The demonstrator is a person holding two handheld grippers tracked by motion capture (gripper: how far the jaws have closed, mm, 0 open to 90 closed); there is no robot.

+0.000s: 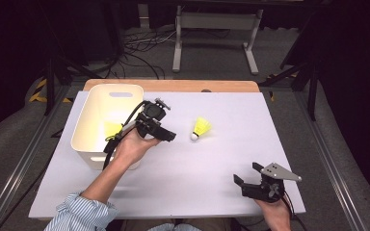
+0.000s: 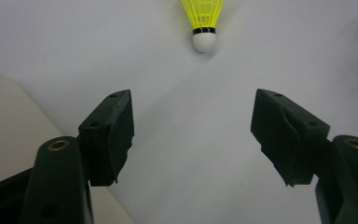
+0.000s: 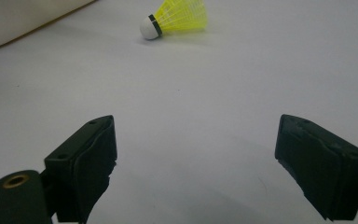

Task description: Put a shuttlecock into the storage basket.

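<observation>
A yellow shuttlecock [image 1: 201, 128] with a white cork lies on its side on the white table sheet [image 1: 212, 163], right of a cream bin [image 1: 92, 144]. My left gripper [image 1: 168, 136] hovers beside the bin's right wall, pointing toward the shuttlecock, open and empty. In the left gripper view the shuttlecock [image 2: 203, 23] lies ahead of the jaws, cork toward me. My right gripper [image 1: 246, 174] rests near the table's front right, open and empty. In the right gripper view the shuttlecock [image 3: 175, 18] lies far ahead, cork to the left.
Something yellow [image 1: 112, 129] lies inside the cream bin. The bin's wall shows in the left gripper view [image 2: 9, 135] and its corner in the right gripper view [image 3: 18, 18]. Beyond the table's wooden back edge [image 1: 173, 85] are cables and a white stand.
</observation>
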